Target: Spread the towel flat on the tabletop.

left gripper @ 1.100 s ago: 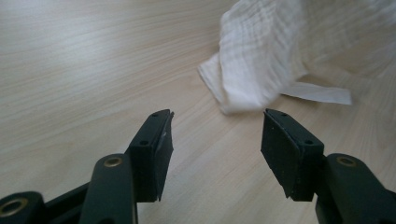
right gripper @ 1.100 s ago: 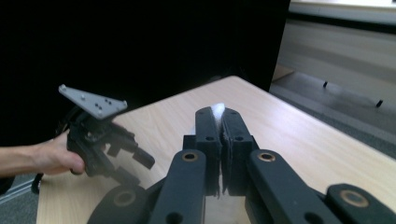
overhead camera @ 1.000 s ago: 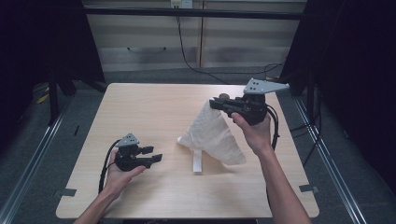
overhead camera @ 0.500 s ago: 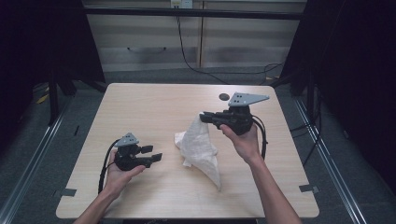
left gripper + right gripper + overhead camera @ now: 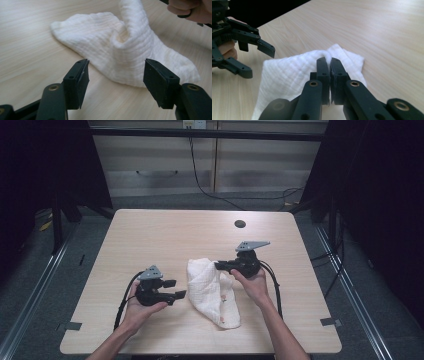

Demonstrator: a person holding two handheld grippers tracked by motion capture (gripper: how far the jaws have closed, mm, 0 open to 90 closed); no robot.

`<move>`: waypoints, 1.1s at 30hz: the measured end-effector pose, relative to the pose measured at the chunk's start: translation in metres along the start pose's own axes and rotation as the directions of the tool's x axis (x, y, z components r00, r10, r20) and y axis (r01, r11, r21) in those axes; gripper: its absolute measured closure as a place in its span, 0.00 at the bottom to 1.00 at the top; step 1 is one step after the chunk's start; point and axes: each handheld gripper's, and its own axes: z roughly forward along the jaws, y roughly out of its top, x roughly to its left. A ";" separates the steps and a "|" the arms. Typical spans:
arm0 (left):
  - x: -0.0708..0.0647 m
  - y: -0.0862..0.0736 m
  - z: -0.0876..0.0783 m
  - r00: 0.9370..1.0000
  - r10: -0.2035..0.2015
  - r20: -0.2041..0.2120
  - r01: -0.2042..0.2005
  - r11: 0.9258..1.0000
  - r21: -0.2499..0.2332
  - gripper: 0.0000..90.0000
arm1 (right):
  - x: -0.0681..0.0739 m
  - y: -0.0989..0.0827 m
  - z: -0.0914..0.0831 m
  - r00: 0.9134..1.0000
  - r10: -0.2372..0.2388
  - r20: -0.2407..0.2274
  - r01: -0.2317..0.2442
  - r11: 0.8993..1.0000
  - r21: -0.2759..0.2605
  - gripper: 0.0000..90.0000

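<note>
A: Right tongs status?
B: Pressed together, pinching a fold of the white ribbed cotton cloth at its upper edge. In the right gripper view the fabric bunches between the pads.
A: Left tongs?
B: Spread, nothing between the jaws. They have just been opening wider. They point at the cloth from just beside its left edge, not touching.
A: Change from a second ago?
B: The cloth then hung as a tall peak under the raised right tongs. Now the right hand is low and the cloth lies mostly flat on the pale wooden desk, long axis toward the person. The left hand has shifted closer to the cloth.
A: Anything around?
B: A small dark round hole in the desk, well beyond the cloth. Nothing between the left tongs and the cloth.
</note>
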 end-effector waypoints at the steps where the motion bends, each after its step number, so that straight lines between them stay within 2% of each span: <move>1: -0.002 0.000 0.004 1.000 0.003 0.012 -0.003 1.000 0.006 0.39 | -0.001 -0.003 0.000 1.000 0.005 0.002 -0.005 1.000 0.002 0.97; 2: -0.002 0.000 0.004 1.000 0.003 0.012 -0.003 1.000 0.006 0.37 | -0.002 -0.006 -0.001 1.000 0.007 0.001 -0.007 1.000 0.004 0.97; 4: -0.006 0.001 0.011 0.999 0.022 0.038 -0.022 1.000 0.019 0.36 | -0.002 -0.010 -0.002 1.000 0.012 0.003 -0.012 1.000 0.007 0.97; 6: -0.011 0.002 0.020 0.999 0.037 0.030 -0.038 0.999 0.036 0.38 | -0.002 -0.013 -0.003 1.000 0.012 0.002 -0.012 1.000 0.010 0.97; 7: -0.011 0.002 0.020 0.999 0.037 0.030 -0.038 0.999 0.036 0.44 | -0.002 -0.013 -0.004 1.000 0.012 0.003 -0.012 1.000 0.009 0.97; 9: -0.012 0.002 0.026 0.998 0.052 0.043 -0.054 0.998 0.043 0.68 | -0.001 -0.013 -0.006 1.000 0.010 0.002 -0.010 1.000 0.009 0.97; 10: -0.015 0.002 0.030 0.997 0.065 0.048 -0.068 0.996 0.063 0.79 | 0.000 -0.013 -0.007 1.000 0.007 0.002 -0.007 1.000 0.006 0.97; 11: -0.015 0.002 0.030 0.997 0.065 0.048 -0.068 0.996 0.063 0.85 | 0.000 -0.013 -0.007 1.000 0.007 0.002 -0.007 1.000 0.006 0.97; 12: -0.016 0.002 0.030 0.996 0.070 0.060 -0.074 0.995 0.068 0.85 | 0.001 -0.013 -0.009 1.000 0.005 0.001 -0.005 1.000 0.003 0.97; 14: -0.014 0.002 0.026 0.996 0.076 0.045 -0.079 0.995 0.064 0.96 | 0.002 -0.013 -0.013 1.000 0.001 0.001 -0.001 1.000 -0.001 0.97; 15: -0.009 0.002 0.020 0.997 0.066 0.036 -0.068 0.997 0.048 0.96 | 0.003 -0.015 -0.017 1.000 -0.001 0.001 0.001 1.000 0.000 0.97; 20: 0.003 0.001 0.005 0.999 0.044 0.010 -0.044 0.999 0.027 0.97 | 0.007 -0.019 -0.020 1.000 -0.002 -0.012 0.002 1.000 0.008 0.97; 21: 0.009 -0.001 0.000 0.999 0.040 -0.016 -0.040 0.999 0.030 0.97 | 0.009 -0.022 -0.016 1.000 -0.003 -0.023 0.003 1.000 0.022 0.97; 22: 0.009 -0.001 0.000 0.999 0.040 -0.016 -0.040 0.999 0.030 0.96 | 0.009 -0.022 -0.016 1.000 -0.003 -0.023 0.003 1.000 0.022 0.97; 23: 0.016 -0.004 -0.002 0.998 0.038 -0.044 -0.036 0.999 0.034 0.95 | 0.013 -0.025 -0.008 0.999 -0.005 -0.037 0.007 0.999 0.050 0.97; 24: 0.016 -0.004 -0.002 0.998 0.038 -0.044 -0.036 0.999 0.034 0.95 | 0.013 -0.025 -0.008 0.999 -0.005 -0.037 0.007 0.999 0.050 0.97; 25: 0.018 -0.005 -0.003 0.998 0.035 -0.048 -0.033 0.999 0.041 0.95 | 0.017 -0.028 0.001 0.999 -0.014 -0.045 0.018 0.996 0.084 0.97; 26: 0.024 -0.006 -0.003 0.998 0.031 -0.063 -0.028 0.999 0.046 0.95 | 0.018 -0.029 0.004 0.999 -0.015 -0.052 0.020 0.995 0.094 0.97; 30: 0.032 -0.006 -0.002 0.997 0.012 -0.071 -0.009 0.999 0.038 0.96 | 0.022 -0.032 0.012 0.998 -0.016 -0.064 0.024 0.993 0.120 0.97; 33: 0.043 -0.008 0.007 0.996 -0.012 -0.085 0.017 0.999 0.052 0.96 | 0.023 -0.037 0.018 0.997 -0.014 -0.074 0.024 0.989 0.145 0.97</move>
